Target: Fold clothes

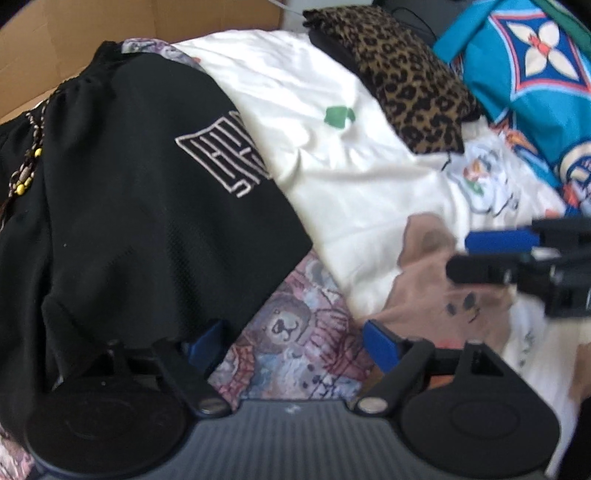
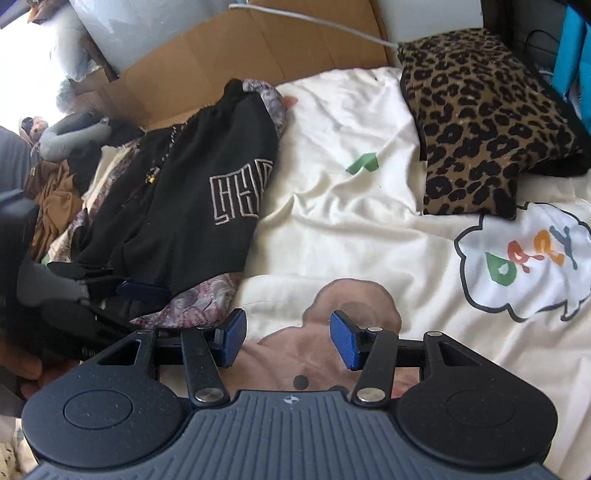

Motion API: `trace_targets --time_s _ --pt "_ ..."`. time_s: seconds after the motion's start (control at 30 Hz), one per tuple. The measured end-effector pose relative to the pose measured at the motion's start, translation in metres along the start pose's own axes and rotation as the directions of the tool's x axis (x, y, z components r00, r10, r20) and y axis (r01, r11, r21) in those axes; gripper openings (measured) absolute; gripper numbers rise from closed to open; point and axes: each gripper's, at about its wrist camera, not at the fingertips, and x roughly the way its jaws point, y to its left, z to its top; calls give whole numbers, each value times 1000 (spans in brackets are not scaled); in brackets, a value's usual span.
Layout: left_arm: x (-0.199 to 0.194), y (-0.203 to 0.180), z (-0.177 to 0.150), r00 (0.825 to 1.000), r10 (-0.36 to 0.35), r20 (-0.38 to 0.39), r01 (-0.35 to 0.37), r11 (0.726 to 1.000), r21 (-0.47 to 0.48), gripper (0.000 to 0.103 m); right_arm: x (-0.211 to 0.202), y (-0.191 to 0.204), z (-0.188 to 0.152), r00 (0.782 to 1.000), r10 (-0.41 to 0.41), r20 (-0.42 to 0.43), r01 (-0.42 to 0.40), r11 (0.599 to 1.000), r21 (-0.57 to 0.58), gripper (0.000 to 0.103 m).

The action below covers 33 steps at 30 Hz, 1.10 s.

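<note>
The left claw (image 1: pixel 295 343) has its two blue pads wide apart. The hem of the black shorts (image 1: pixel 147 206) hangs over its left pad, but the pictures do not let me say if the pad touches the cloth; nothing is pinched between the pads. The shorts are of a fine mesh knit with a pale angular logo sewn in outline, and a beaded cord (image 1: pixel 27 162) runs down the part far to the left of this claw. Under the shorts, right between the pads, lies a thin cloth with a faded lion print (image 1: pixel 291 332) in pink and grey.

The right claw (image 2: pixel 288 341) is open too, with its ribbed blue pads apart and empty, above a brown bear figure (image 2: pixel 351 314) printed on the cream bed cover (image 2: pixel 351 229). This cover is soft and wrinkled. Ahead of the right claw and to its right sits a folded leopard-print garment (image 2: pixel 480 122), thick and roughly square.

Only the left wrist view shows the turquoise fabric (image 1: pixel 528 74) with a white flower in a diamond, far ahead on the right. Only the right wrist view shows the speech bubble (image 2: pixel 528 258) with coloured letters clearly, the bent cardboard sheet (image 2: pixel 258 48) behind the bed with a white cable (image 2: pixel 314 26) over it, and a grey neck pillow (image 2: pixel 74 129) on the brown clothes at the far left.
</note>
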Motion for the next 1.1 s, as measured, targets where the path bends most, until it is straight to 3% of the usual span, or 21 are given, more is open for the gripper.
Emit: trace_targets --time_s 0.1,0.17,0.23,0.33,0.37,0.43,0.6,0.7,0.87,1.1 --pt "2 4 -6 1000 19 18 -19 1000 8 85 5 0 1 1000 21 -4 -21 1000 21 58" --pt "-1 8 -10 999 25 37 -25 1000 -1 75 7 2 1 999 35 -9 -35 999 14 58" --pt "-5 15 -12 998 27 51 -26 999 -23 44 10 5 0 999 36 -19 -36 999 7 58" --pt "-11 29 -13 998 18 57 -16 999 -38 18 16 7 1 998 54 -39 -54 999 1 58" --pt "-13 32 -13 998 15 60 -13 1000 -23 13 18 8 2 998 54 -44 -55 998 -4 58" --pt "-17 38 -13 998 -2 70 3 1000 -14 10 22 8 4 997 58 -54 -58 998 -8 58" --pt "-51 67 -18 985 -25 168 49 989 -141 8 22 11 11 997 64 -42 -65 998 -15 58" --pt "-76 92 -17 972 -31 235 92 963 -254 8 24 12 15 997 70 -32 -70 997 -21 58" --pt "-99 136 -11 948 73 310 46 932 -360 8 30 18 26 996 90 -19 -91 995 -30 58" --pt "-100 188 -16 928 245 279 -83 869 -487 8 45 32 48 991 132 2 -132 989 -62 58"
